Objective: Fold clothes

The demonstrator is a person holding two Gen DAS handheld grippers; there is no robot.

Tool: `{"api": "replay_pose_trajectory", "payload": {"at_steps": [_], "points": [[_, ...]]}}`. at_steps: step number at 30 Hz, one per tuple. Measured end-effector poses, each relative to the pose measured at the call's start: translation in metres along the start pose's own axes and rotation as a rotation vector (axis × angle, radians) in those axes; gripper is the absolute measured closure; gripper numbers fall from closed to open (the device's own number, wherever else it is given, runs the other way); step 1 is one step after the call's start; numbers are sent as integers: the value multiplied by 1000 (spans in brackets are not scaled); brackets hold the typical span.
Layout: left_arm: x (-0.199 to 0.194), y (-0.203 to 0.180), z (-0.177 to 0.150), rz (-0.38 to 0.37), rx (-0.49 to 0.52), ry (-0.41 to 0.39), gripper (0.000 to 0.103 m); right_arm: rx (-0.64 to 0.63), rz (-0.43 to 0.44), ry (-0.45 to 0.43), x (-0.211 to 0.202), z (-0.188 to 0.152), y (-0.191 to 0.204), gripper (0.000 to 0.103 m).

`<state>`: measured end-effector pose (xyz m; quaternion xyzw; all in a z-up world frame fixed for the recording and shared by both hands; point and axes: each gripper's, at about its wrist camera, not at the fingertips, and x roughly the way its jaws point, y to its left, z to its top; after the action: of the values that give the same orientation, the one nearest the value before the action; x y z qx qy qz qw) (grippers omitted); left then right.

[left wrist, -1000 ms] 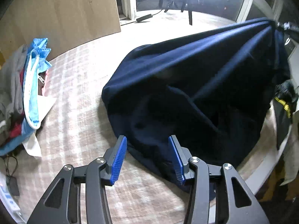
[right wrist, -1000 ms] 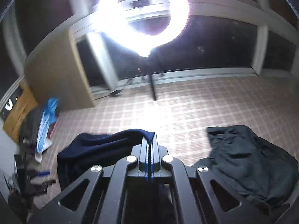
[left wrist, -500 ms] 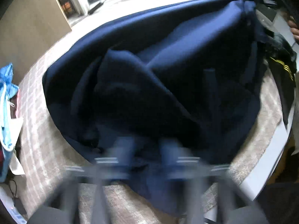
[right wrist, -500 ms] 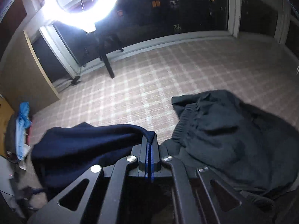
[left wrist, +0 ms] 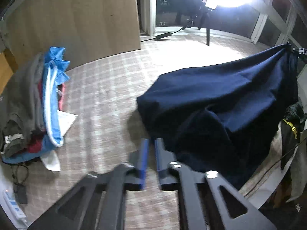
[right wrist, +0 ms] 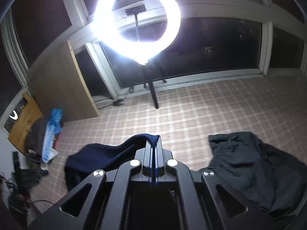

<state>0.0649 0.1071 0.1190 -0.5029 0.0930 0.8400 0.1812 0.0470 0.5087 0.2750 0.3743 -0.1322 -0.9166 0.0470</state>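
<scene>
The right gripper (right wrist: 153, 145) pinches one corner of the single navy garment (left wrist: 220, 103), which drapes just ahead-right of the left gripper (left wrist: 151, 149); its jaws stand narrow around nothing. One black garment (right wrist: 249, 164) lies right. Beyond, checked surface (left wrist: 107, 88), clothes pile (left wrist: 38, 105) left, ring light (right wrist: 138, 19), windows.

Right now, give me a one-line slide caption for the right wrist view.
Right tongs shut on a corner of the navy garment, lifting it above the checked surface beside black shorts.
</scene>
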Motion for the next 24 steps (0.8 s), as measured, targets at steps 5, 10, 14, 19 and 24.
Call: {"api": "replay_pose_trajectory", "payload": {"at_steps": [5,10,14,19,24], "points": [[26,-16,9,-4,38,34,30,70,-27,-50,-25,-9,-19,102],[31,-16,21,-23,55,29,30,170,-268,-149,-79,-20,-74,102],[42,-29,39,-77,73,41,30,205,-612,-29,-85,-32,-133,101],[65,-66,61,-172,134,73,30,193,-525,54,-72,-55,-132,84],[87,-113,67,-248,216,133,29,45,-480,137,-45,-68,-113,57]]}}
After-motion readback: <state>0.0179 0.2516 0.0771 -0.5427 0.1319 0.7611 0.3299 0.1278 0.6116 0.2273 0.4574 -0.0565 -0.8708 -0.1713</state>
